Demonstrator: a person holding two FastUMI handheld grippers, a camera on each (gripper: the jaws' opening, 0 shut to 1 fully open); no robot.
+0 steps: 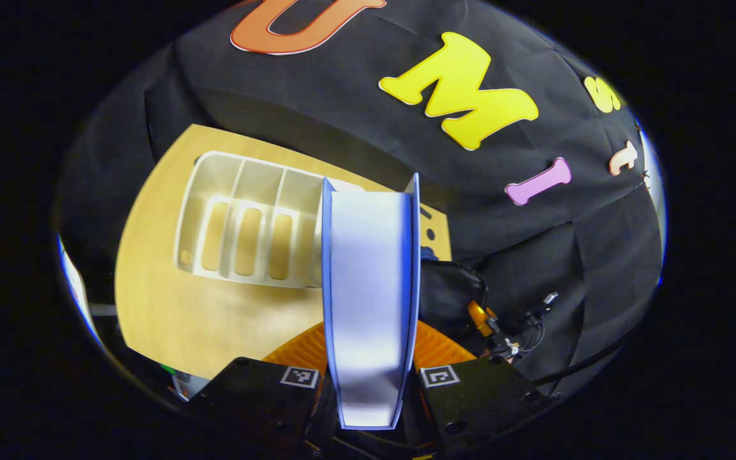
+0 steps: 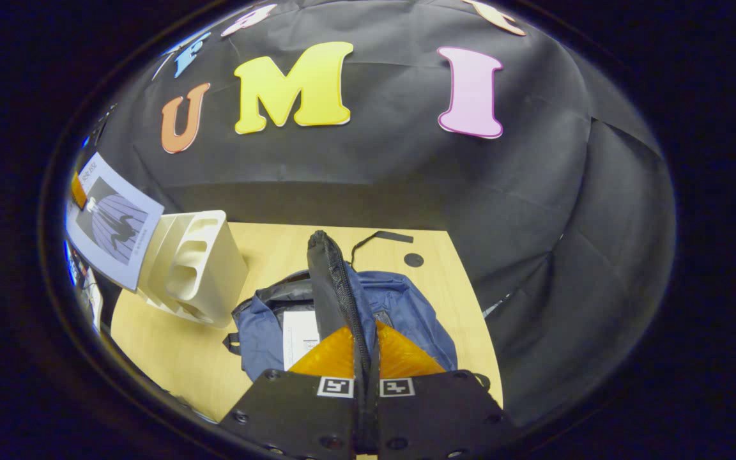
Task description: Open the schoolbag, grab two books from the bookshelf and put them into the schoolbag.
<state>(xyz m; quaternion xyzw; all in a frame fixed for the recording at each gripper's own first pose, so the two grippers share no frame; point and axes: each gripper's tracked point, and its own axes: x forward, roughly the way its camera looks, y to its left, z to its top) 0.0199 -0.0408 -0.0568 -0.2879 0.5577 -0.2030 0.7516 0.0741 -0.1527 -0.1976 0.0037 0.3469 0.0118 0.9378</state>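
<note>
Left gripper view first: the left gripper [image 1: 371, 377] has its two fingers clamped on a thin book with blue covers and a pale page edge [image 1: 371, 281], held upright edge-on so it sticks straight out ahead of the fingers, probably so it can slide into the bag opening cleanly. Beyond it and off to the left sits the cream plastic slotted bookshelf [image 1: 246, 223] on the light wooden table [image 1: 170, 319], and its slots look empty from here. Right gripper view next: the right gripper [image 2: 366, 364] is pinched fully together on the black zippered flap [image 2: 336, 281] of the blue fabric schoolbag [image 2: 400, 313], lifting it up, I'd guess to keep the mouth open. A white book or paper [image 2: 299, 329] already lies inside the bag, just left of the fingers. Far off to the left the same blue book shows its printed cover next to the shelf, well apart from the bag, so the second drop isn't done yet.
</note>
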